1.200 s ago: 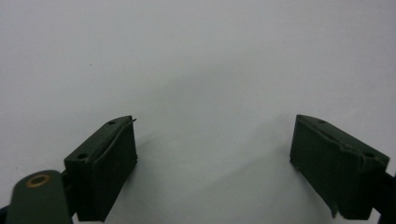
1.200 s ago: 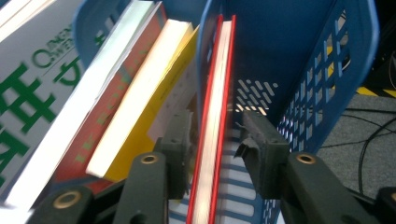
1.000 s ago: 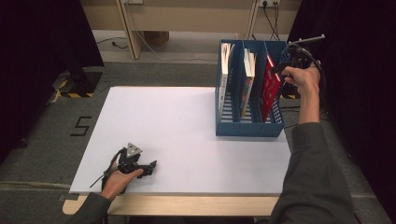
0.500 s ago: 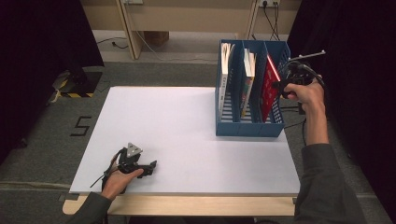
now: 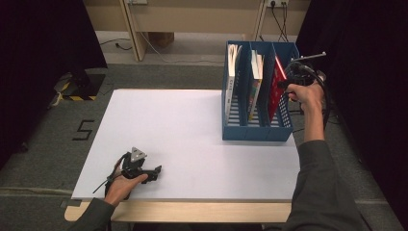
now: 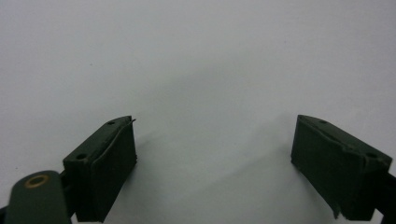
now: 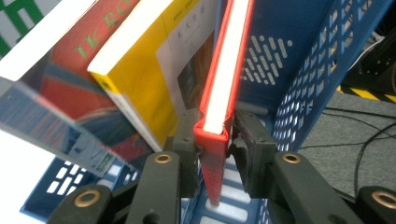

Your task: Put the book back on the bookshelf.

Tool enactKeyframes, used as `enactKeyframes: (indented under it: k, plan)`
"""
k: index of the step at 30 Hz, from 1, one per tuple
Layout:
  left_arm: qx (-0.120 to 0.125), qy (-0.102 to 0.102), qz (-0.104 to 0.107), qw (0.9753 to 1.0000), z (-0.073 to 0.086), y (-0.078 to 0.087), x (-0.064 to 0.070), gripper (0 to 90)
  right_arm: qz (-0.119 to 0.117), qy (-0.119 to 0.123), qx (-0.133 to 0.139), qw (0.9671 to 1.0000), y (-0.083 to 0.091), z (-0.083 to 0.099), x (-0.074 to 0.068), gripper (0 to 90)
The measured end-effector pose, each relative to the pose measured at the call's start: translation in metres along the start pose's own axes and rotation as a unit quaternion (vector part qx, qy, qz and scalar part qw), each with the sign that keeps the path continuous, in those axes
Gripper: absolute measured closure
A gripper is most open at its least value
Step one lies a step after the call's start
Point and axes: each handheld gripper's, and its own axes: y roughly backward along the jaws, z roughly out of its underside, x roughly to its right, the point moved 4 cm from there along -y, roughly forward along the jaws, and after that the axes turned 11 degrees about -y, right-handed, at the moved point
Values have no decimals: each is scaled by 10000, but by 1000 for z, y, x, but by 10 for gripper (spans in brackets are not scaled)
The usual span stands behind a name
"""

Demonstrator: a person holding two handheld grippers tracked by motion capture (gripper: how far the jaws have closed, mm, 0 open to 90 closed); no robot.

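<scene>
A blue three-slot file rack (image 5: pixel 255 126) stands on the white table (image 5: pixel 183 125) at the right. Its rightmost slot holds a red book (image 5: pixel 276 84), and my right gripper (image 5: pixel 287 83) is shut on that book's upper corner. In the right gripper view the jaws pinch the red book (image 7: pixel 223 88) on both sides, inside the blue rack (image 7: pixel 299 84). A yellow book (image 7: pixel 149 79) leans in the slot beside it. My left gripper (image 5: pixel 153 172) rests on the table near the front left edge, open. Its fingers (image 6: pixel 105 163) stand wide apart over bare white tabletop.
Two more books (image 5: pixel 233 72) (image 5: pixel 255 82) stand in the rack's left and middle slots. Cables (image 5: pixel 159 48) run over the grey floor behind the table. Black curtains (image 5: pixel 43 38) hang at both sides. A wooden frame (image 5: pixel 130 29) stands at the back.
My right hand and gripper have come down and slightly toward the rack's right slot with the red book in the jaws. The left gripper has stayed still.
</scene>
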Motion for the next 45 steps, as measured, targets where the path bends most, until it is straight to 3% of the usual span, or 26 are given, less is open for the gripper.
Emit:
enactKeyframes:
  k: [6, 18, 27, 33, 45]
  plan:
    - [0, 2, 0, 10000, 0, 0, 0, 127, 59, -3, -13, 10000, -6, -2, -1, 704]
    - [-1, 0, 1, 10000, 0, 0, 0, 126, -160, -68, 47, 9998, 8, 13, 3, 471]
    - [2, 6, -1, 10000, 0, 0, 0, 126, -488, -286, 38, 9984, 21, 33, 6, 300]
    - [9, 8, 2, 10000, 0, 0, 0, 126, -762, -262, 33, 9967, 24, 46, 5, 193]
    - [6, 8, 2, 10000, 0, 0, 0, 126, -887, -142, 44, 9959, 31, 74, -2, 169]
